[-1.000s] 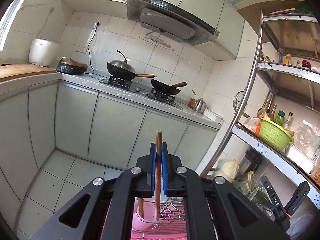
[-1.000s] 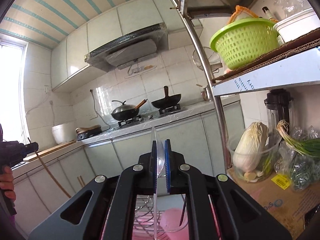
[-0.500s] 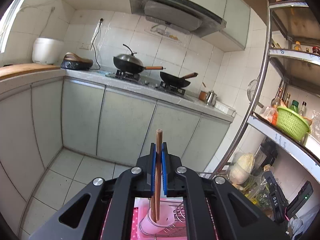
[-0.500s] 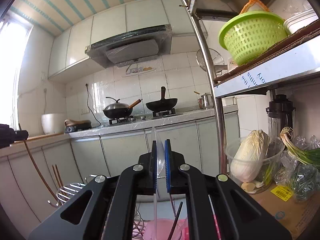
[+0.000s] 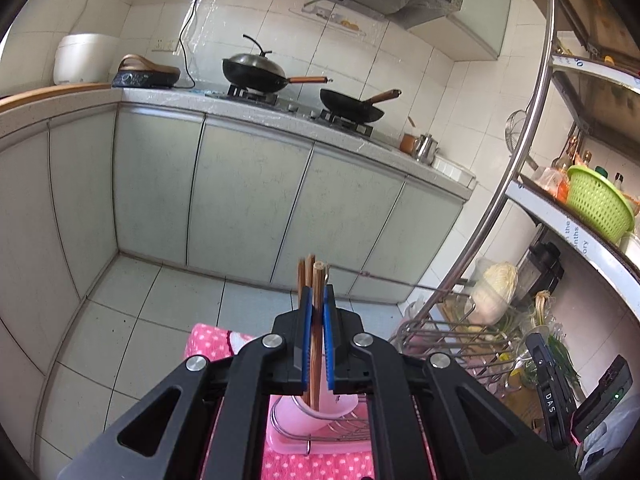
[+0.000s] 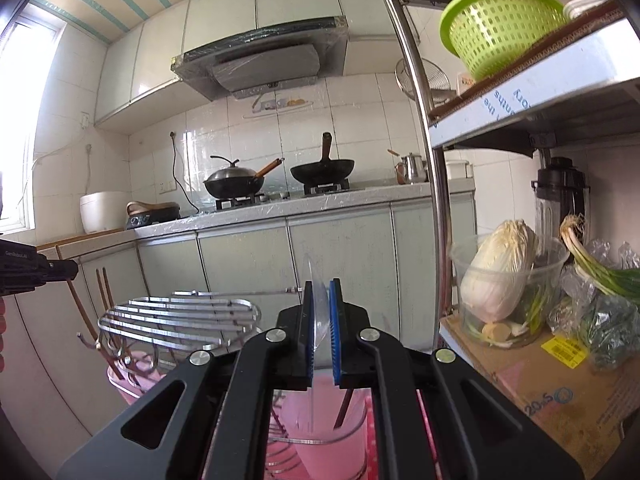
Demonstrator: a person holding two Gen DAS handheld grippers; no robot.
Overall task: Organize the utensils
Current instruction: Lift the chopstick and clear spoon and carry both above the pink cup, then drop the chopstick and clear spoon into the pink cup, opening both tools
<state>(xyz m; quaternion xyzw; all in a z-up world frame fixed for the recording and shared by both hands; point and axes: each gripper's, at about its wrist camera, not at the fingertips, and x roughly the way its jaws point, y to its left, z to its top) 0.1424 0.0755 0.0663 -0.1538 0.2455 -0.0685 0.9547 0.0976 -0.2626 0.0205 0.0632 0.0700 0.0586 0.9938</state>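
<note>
My left gripper (image 5: 316, 300) is shut on upright wooden chopsticks (image 5: 314, 276). Their lower ends reach into a pink cup (image 5: 336, 404), which stands in a wire rack (image 5: 440, 336) on a pink tray (image 5: 288, 436). My right gripper (image 6: 320, 292) is shut on a clear plastic spoon (image 6: 316, 280). The spoon's handle runs down into a pink cup (image 6: 296, 412) that also holds a dark chopstick (image 6: 344, 408). At the left edge of the right wrist view the left gripper (image 6: 60, 270) shows, with its chopsticks (image 6: 80, 308) slanting down behind the wire rack (image 6: 180, 312).
A pink dotted cloth (image 5: 208, 340) lies under the tray. A steel shelf post (image 6: 436, 200) rises close on the right, with a cabbage in a clear tub (image 6: 500, 276), a cardboard box (image 6: 540, 380) and a green basket (image 6: 500, 28). Cabinets and a stove counter (image 5: 280, 112) stand behind.
Both grippers have sunk towards the rack, each keeping its grip. The chopsticks' ends have gone down into the pink cup, and the spoon handle has dropped lower into its cup.
</note>
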